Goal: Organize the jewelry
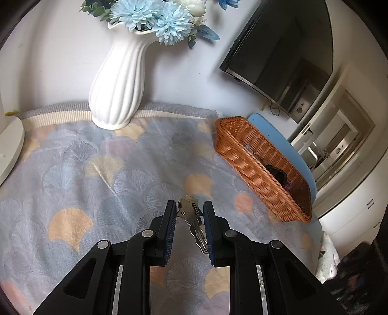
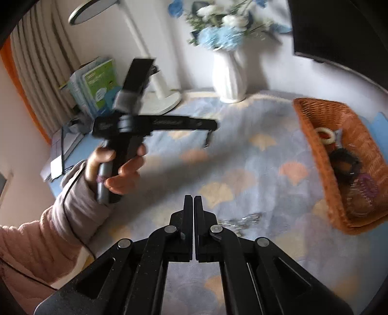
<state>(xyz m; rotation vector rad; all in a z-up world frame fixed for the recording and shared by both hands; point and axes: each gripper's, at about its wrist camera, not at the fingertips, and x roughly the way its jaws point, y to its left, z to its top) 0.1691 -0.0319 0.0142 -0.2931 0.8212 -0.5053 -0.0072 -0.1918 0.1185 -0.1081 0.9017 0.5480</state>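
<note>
Currently, my left hand (image 2: 116, 167) holds the left gripper (image 1: 189, 206) above the cloth (image 1: 97, 169); its jaws stand narrow, clamping a bunch of keys (image 1: 191, 213). My right gripper (image 2: 193, 201) has its jaws fully together, nothing between them. A silver chain (image 2: 242, 220) lies on the cloth just beside its fingers. Right of that, the basket (image 2: 312, 135) holds rings and hair ties.

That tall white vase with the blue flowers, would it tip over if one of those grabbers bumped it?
Probably yes. The vase is tall, with a narrow foot and a heavy-looking bunch of flowers on top. It stands on a soft patterned cloth, likely an unsteady base. It looks ceramic, so a fall might break it.
</note>
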